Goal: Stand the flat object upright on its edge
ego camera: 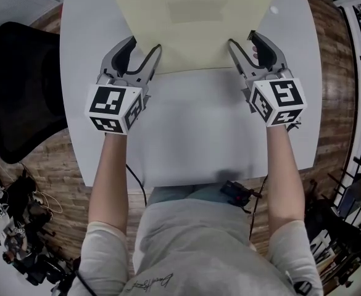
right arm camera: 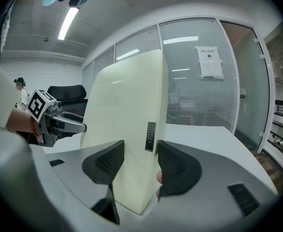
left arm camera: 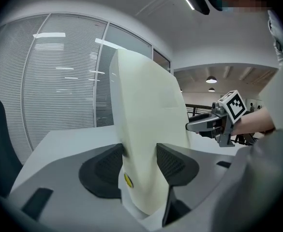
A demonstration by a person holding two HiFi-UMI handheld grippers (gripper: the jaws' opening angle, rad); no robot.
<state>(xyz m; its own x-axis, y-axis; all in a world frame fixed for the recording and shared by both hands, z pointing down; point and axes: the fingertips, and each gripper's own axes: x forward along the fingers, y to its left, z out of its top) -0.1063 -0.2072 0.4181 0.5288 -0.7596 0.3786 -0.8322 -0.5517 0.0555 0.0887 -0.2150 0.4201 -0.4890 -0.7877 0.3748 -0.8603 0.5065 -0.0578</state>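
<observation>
The flat object [ego camera: 199,23] is a cream panel that rises steeply from the white table [ego camera: 186,134], its top edge nearest my head. My left gripper [ego camera: 146,51] clamps its lower left corner and my right gripper [ego camera: 242,42] its lower right corner. In the left gripper view the panel [left arm camera: 146,110] fills the gap of the left gripper [left arm camera: 140,161], with both black pads against its faces. The right gripper view shows the same: the panel [right arm camera: 126,110], with a small dark label on its edge, sits pressed between the pads of the right gripper [right arm camera: 140,161].
A black chair [ego camera: 20,91] stands left of the table. Cables and gear [ego camera: 20,239] lie on the wood floor at lower left. Glass walls with blinds [right arm camera: 204,95] lie beyond the table. Each gripper view shows the other gripper: [left arm camera: 218,122], [right arm camera: 54,120].
</observation>
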